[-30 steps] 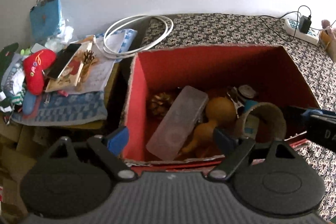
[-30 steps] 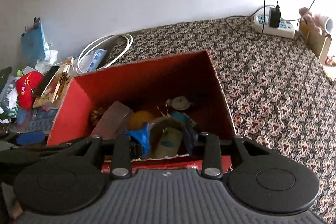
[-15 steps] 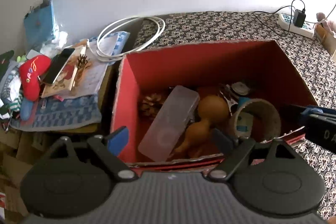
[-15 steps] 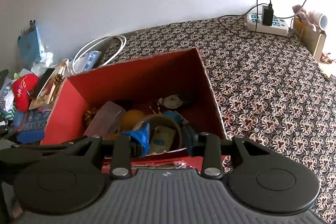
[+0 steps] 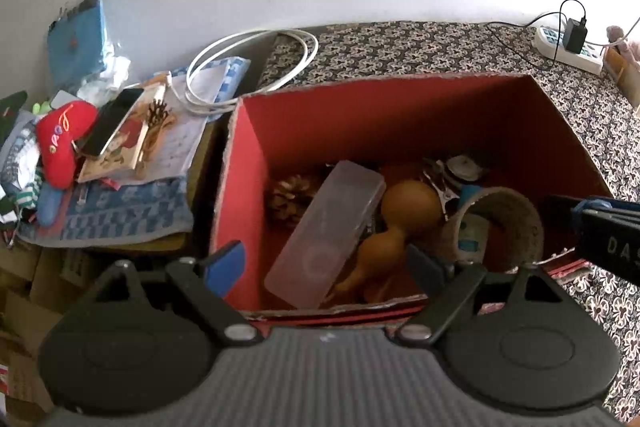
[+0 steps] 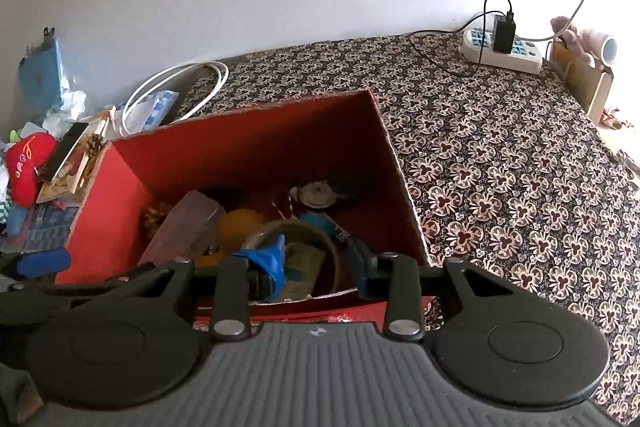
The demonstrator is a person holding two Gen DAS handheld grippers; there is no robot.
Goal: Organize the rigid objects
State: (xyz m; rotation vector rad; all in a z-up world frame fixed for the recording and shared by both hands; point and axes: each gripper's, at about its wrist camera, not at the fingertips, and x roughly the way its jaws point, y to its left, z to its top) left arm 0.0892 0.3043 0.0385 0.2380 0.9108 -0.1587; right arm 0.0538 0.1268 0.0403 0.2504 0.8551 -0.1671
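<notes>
Off to the far left of the left hand-held gripper [image 5: 324, 267], a pile of soft and flat stuff is sitting outside the box: a red plush [image 5: 60, 139], a phone [image 5: 112, 127] lying on a book, and a white cable [image 5: 248, 67] looping further ahead. My guess is the plush is staying out because it isn't rigid.

That left hand-held gripper is hanging wide open with nothing between its pads, tilting down over the near-left corner of the red box [image 5: 360, 81]. To me it looks like it's just waiting out of the way.

The rigid things are all lying inside the box, straight ahead of and below the fingers. Going across: a pine cone [image 5: 290, 197] is tucking into the left side, a clear plastic case [image 5: 328, 235] is leaning diagonally next to it, and a tan gourd [image 5: 400, 211] is resting against the case. Right of that a woven ring [image 5: 520, 211] is standing on edge, with small bits behind it that I can't make out.

The right hand-held gripper [image 6: 318, 261] is hovering over the near-right part of the box, right above that ring. Its jaws are sitting slightly apart, and I can't see anything pinched between them. I'm guessing it's either just dropping the ring off or lining up on it.

Far ahead to its right, a power strip [image 6: 502, 53] is sitting on the patterned surface [image 6: 500, 167], well apart from the box.
</notes>
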